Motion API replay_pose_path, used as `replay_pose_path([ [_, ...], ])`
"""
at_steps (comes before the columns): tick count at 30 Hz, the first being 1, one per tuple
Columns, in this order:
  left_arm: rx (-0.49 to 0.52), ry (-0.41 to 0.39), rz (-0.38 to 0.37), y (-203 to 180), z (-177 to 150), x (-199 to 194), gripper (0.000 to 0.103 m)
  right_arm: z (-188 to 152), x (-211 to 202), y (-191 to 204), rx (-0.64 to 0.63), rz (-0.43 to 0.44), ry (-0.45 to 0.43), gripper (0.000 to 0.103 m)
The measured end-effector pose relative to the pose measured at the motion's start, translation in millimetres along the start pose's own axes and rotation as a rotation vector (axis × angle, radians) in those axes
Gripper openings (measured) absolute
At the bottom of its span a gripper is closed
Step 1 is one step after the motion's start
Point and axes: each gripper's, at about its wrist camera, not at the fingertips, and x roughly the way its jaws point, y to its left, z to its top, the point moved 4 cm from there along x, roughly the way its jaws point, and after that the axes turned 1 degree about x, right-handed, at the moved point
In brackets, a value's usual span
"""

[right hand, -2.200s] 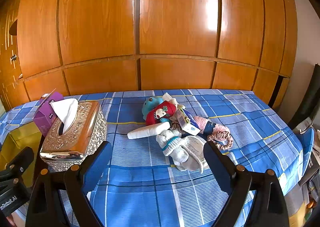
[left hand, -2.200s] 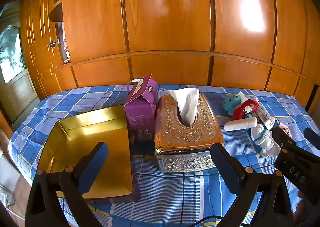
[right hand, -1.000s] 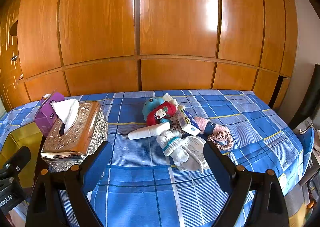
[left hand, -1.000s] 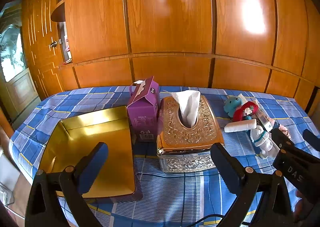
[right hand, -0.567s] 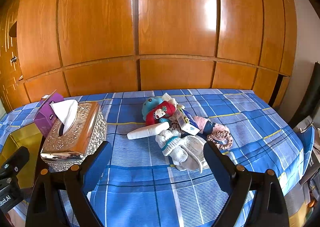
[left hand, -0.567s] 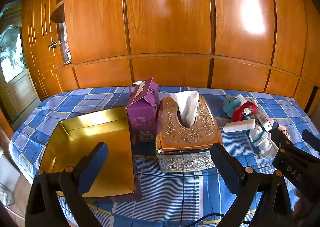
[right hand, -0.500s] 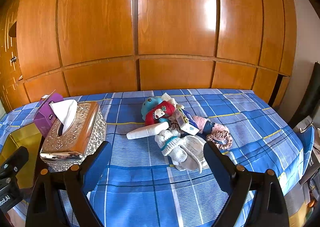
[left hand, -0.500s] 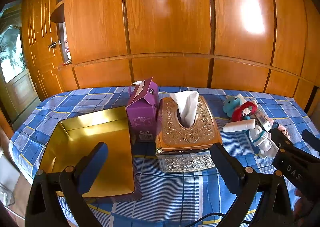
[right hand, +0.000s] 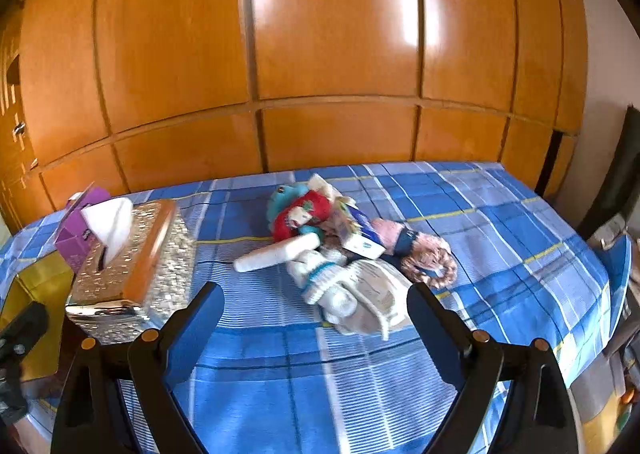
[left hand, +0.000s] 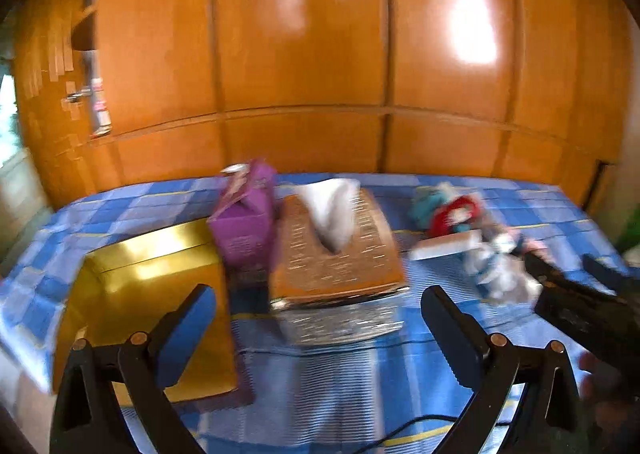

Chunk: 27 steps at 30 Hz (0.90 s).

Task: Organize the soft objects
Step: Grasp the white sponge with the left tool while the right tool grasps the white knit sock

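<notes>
Two open right gripper (right hand: 314,310) fingers frame the soft pile (right hand: 344,254) ahead.

Left wrist view is motion-blurred. Left gripper (left hand: 318,318) hangs above the near edge of the blue checked tablecloth (left hand: 340,386), jaws wide apart, nothing between them. Gold tray (left hand: 156,294) lies flat at left. Purple carton (left hand: 246,220) stands just beside the ornate tissue box (left hand: 340,266), white tissue (left hand: 330,210) sticking up from its slot. Pile of soft objects (left hand: 468,238) sits well right of the box: teal and red plush, white roll, whitish fabric. Right gripper (left hand: 580,290) intrudes at the right edge, near that pile. Wood-panelled wall (left hand: 304,54) behind.
</notes>
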Motion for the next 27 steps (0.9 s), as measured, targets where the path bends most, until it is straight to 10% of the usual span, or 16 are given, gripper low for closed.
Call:
replay_pose_path([
  [18,0.278,0.168,-0.308,-113,63,58,0.096,-38,29,-98,0.101,-0.013,0.179,0.094],
  [27,-0.081,0.535,-0.505,-161,64,147,0.075,-36,30,-107,0.136,0.0,0.187,0.094],
])
